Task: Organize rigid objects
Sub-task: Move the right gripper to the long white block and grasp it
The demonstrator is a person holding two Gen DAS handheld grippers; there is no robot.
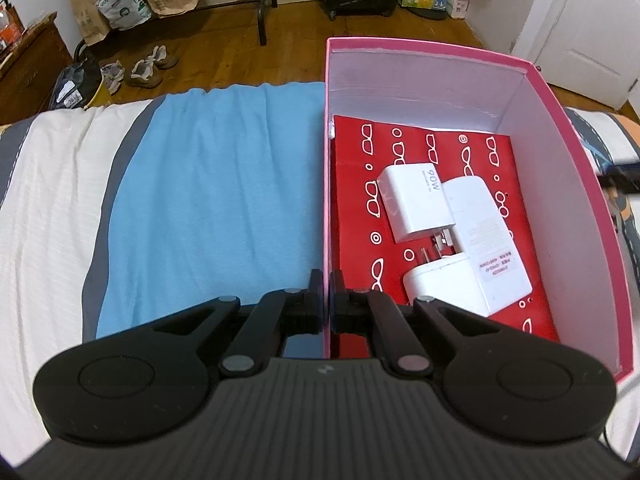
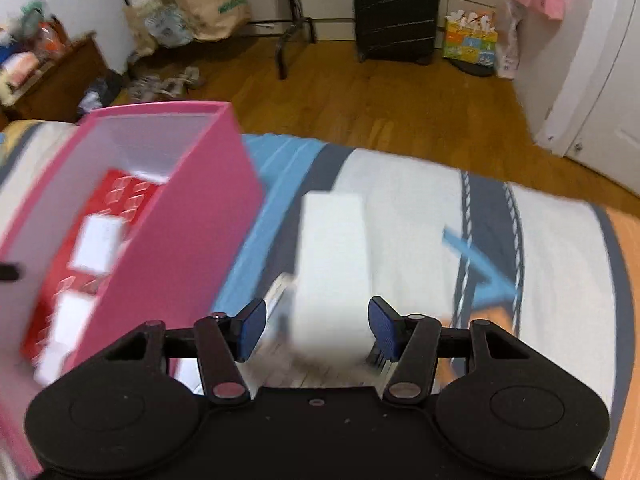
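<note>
A pink box [image 1: 576,160] with white inner walls stands on the bed. Inside, on a red patterned sheet [image 1: 360,200], lie three white chargers [image 1: 416,204]. My left gripper [image 1: 328,296] is shut on the box's left wall, one finger on each side. In the right wrist view the pink box [image 2: 180,232] is at the left. A white block-shaped charger [image 2: 332,264] lies on the bed between the blue pads [image 2: 382,328] of my right gripper [image 2: 318,330], which is open around it. That view is blurred.
A blue towel [image 1: 212,200] covers the bed left of the box. Beyond the bed's edge is wooden floor [image 2: 380,100] with shoes [image 1: 152,68], paper bags, a black suitcase [image 2: 396,8] and a white door.
</note>
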